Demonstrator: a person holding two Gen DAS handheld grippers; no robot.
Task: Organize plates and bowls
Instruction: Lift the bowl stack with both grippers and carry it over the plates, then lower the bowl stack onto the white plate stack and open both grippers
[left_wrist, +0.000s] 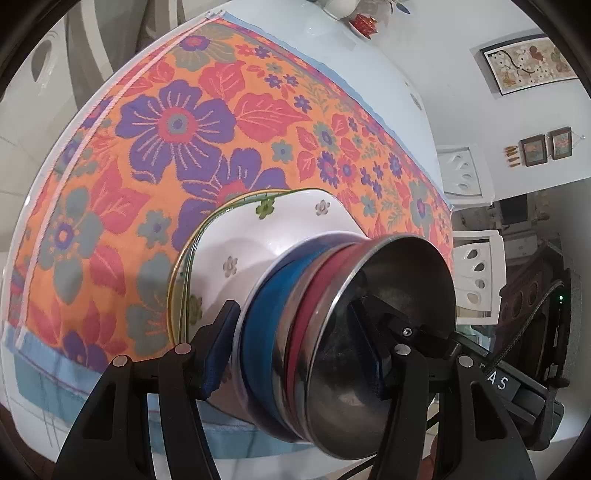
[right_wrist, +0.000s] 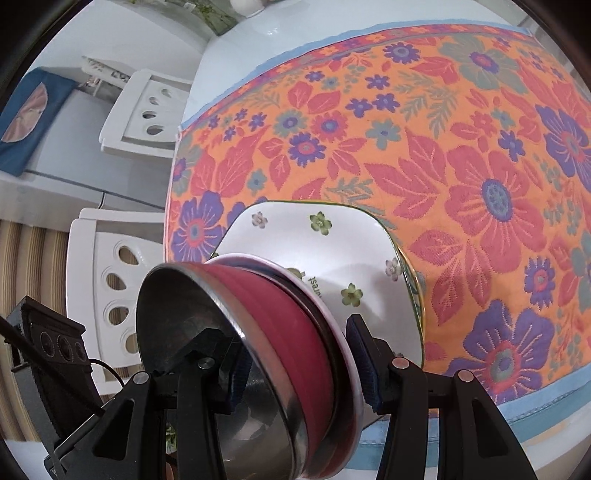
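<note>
A stack of steel bowls with blue (left_wrist: 273, 314) and red (right_wrist: 291, 317) bands sits on square white plates with green flowers (left_wrist: 280, 218) (right_wrist: 332, 240), on the floral tablecloth. My left gripper (left_wrist: 295, 347) is shut on one side of the bowl stack: one finger inside the top steel bowl (left_wrist: 388, 295), the other outside near the plate. My right gripper (right_wrist: 299, 362) is shut on the opposite side the same way, one finger inside the top bowl (right_wrist: 177, 306).
The orange floral cloth (left_wrist: 184, 129) (right_wrist: 461, 166) covers a white table. White chairs (left_wrist: 476, 277) (right_wrist: 118, 288) stand beside the table. The table's front edge lies just under the stack. A white pot (left_wrist: 340, 7) stands at the far end.
</note>
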